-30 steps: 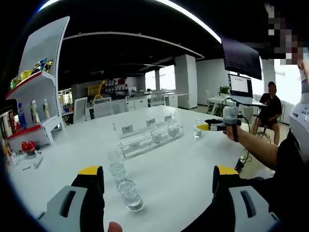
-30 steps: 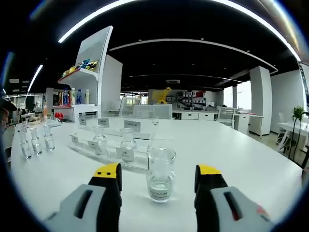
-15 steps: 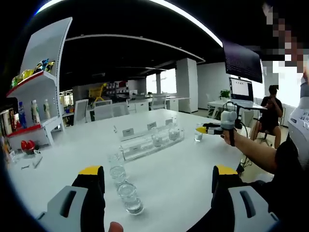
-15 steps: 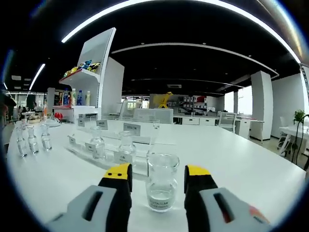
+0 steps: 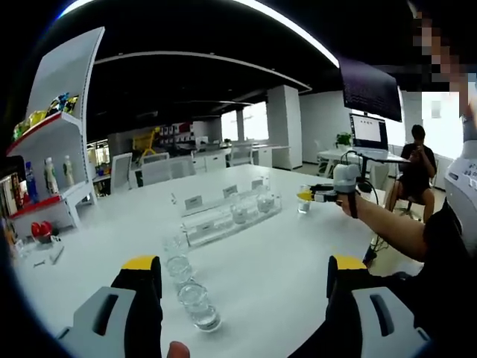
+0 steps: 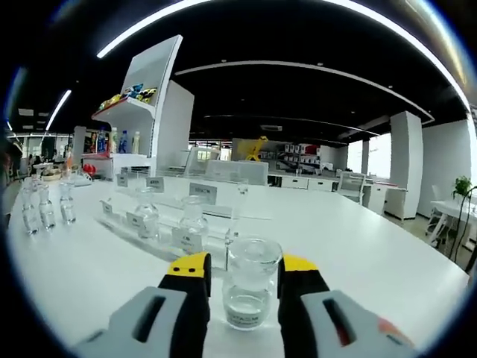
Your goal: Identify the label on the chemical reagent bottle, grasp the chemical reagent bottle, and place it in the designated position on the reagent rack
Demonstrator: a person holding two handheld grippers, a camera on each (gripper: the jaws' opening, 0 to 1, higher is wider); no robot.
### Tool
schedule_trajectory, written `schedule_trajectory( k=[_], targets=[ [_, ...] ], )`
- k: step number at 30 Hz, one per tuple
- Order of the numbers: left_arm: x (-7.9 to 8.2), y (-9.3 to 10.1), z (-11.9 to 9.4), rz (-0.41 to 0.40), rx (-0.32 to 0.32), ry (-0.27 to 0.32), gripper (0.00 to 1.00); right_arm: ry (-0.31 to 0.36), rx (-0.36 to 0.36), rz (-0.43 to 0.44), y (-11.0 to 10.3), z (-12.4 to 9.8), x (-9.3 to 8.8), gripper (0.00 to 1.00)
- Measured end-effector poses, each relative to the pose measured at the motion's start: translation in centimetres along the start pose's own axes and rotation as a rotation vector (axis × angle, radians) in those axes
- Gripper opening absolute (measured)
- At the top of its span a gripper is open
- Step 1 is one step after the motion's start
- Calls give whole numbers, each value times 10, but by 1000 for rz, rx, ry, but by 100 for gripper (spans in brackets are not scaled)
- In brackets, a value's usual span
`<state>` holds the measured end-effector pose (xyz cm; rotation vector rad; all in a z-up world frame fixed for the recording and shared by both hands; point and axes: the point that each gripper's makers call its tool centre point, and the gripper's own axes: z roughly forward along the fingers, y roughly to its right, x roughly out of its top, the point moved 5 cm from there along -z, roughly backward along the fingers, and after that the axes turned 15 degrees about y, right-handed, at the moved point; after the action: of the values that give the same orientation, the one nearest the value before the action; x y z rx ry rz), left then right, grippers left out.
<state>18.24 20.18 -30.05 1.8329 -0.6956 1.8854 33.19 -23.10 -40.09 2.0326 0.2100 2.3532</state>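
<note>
Your right hand-held gripper [image 6: 242,270] has its jaws drawn in on either side of the bottle [image 6: 251,291], at or very near the glass; contact looks made, but you cannot confirm a firm clamp from the right gripper view. The bottle stands upright on the white surface [image 6: 387,257], just in front of the clear rack [image 6: 195,233], with its label facing you near the base, too small to read.

Your left hand-held gripper [image 5: 242,270] hangs with jaws wide apart, holding nothing, above the surface near three spare bottles [image 5: 186,276] in a row.

Risks from here:
- Label unread: if you lift now, you may pick the wrong rack slot. The slot tags [image 6: 202,192] are likewise illegible.
- Smooth glass, grip taken high on the body: a light squeeze could let it slip or tilt on lifting, spilling the liquid.
- The rack already holds two bottles [image 6: 147,217] close by; a low carry could knock them or the rack edge.
</note>
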Motion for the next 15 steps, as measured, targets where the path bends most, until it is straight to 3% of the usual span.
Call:
schedule_trajectory(
  k=[3, 6, 15],
  targets=[
    [4, 3, 1, 3, -11, 19, 91, -22, -1, -6, 4, 4, -5, 28],
    [4, 12, 3, -58, -57, 21, 91, -18, -4, 24, 5, 4, -6, 25],
    [-4, 13, -3, -44, -49, -6, 90, 1, -11, 31, 7, 2, -6, 24]
  ],
)
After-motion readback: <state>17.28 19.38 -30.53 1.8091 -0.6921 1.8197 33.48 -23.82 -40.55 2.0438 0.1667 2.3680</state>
